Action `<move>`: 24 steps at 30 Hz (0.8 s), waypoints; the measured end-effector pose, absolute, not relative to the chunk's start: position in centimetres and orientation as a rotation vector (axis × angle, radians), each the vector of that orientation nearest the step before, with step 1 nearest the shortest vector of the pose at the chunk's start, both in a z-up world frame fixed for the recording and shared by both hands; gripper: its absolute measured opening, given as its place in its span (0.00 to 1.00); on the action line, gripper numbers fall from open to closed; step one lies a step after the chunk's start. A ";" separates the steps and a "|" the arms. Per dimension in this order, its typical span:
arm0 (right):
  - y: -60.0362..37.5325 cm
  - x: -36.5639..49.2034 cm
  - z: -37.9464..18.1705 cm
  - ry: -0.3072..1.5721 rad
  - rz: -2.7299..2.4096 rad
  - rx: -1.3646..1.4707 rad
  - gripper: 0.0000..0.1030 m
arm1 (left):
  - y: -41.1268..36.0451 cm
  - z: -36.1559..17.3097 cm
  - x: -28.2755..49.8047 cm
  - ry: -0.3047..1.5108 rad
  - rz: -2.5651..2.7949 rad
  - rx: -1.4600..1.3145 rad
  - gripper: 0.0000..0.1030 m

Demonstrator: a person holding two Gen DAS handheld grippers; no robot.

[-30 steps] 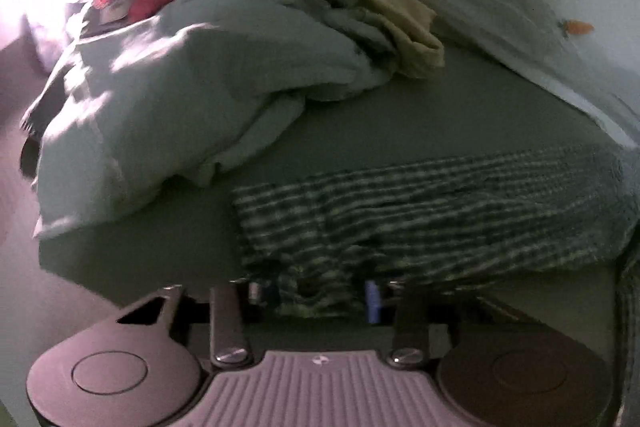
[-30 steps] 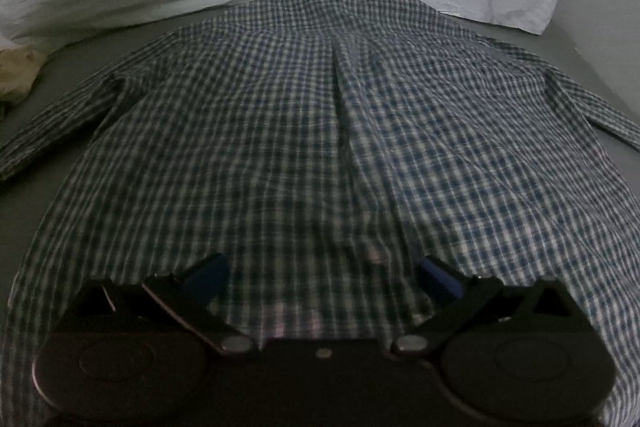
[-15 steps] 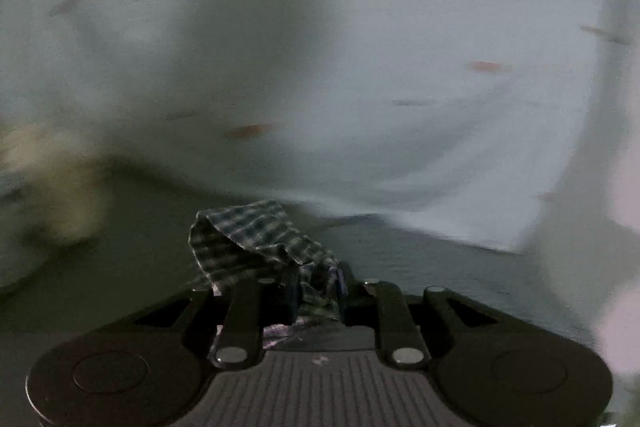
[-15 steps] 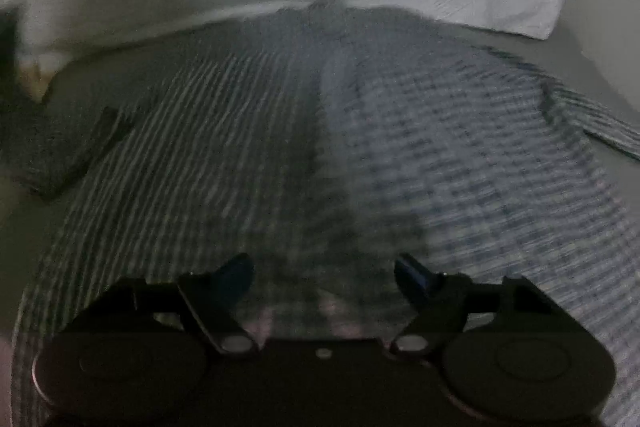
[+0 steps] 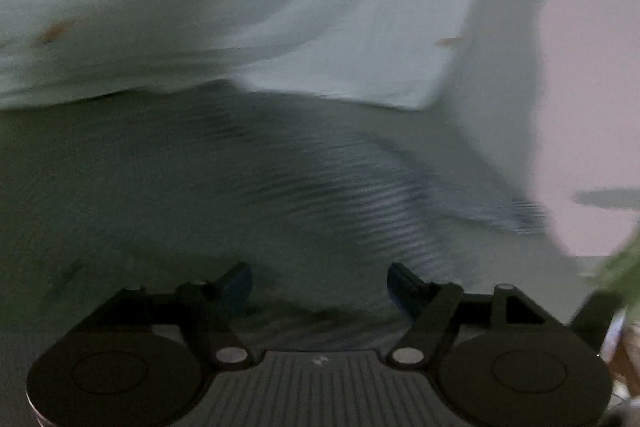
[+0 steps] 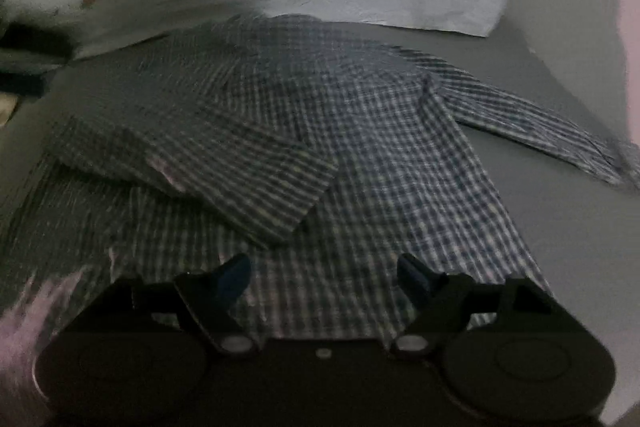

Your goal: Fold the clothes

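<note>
Since the checked shirt (image 6: pixel 360 131) lies flat on the bed (image 6: pixel 540 195) with its left sleeve (image 6: pixel 224 167) across the body, both tools, left tool (image 5: pixel 320 287) and right tool (image 6: pixel 324 275), hang wide and empty, probably lining up the other sleeve (image 6: pixel 532 123).

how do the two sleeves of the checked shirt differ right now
The left sleeve is folded in across the shirt's body; the right sleeve lies stretched outward. The left sleeve rests on checked cloth, the right sleeve on the grey bed surface. Both share the same blue-and-white check.
</note>
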State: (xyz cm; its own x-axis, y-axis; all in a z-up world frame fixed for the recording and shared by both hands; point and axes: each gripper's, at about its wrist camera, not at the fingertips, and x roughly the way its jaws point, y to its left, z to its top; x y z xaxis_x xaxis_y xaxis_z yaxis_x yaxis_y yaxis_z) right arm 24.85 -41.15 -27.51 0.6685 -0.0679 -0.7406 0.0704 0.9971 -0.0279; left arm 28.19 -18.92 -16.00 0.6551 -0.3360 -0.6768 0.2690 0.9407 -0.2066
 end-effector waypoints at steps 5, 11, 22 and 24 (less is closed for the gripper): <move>-39.8 26.9 -28.4 0.795 0.087 -0.251 0.78 | -12.3 -20.1 23.9 0.898 0.139 -0.044 0.73; -36.2 28.7 -30.3 0.720 0.285 -0.599 0.69 | -9.8 -24.5 18.4 1.019 0.327 -0.116 0.73; -36.6 30.9 -27.4 0.595 0.304 -0.669 0.07 | -13.1 -24.8 16.9 0.940 0.352 -0.056 0.00; -37.7 31.4 -25.6 0.528 0.241 -0.672 0.06 | -14.0 -23.0 16.7 0.931 0.305 -0.065 0.00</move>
State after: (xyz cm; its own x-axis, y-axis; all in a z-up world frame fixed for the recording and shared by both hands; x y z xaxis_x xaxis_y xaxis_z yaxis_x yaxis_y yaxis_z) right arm 31.45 -37.71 -25.65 0.8426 0.0444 -0.5368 -0.3763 0.7616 -0.5276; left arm 16.74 -14.02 -22.98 0.5570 0.2304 -0.7979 -0.2865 0.9551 0.0757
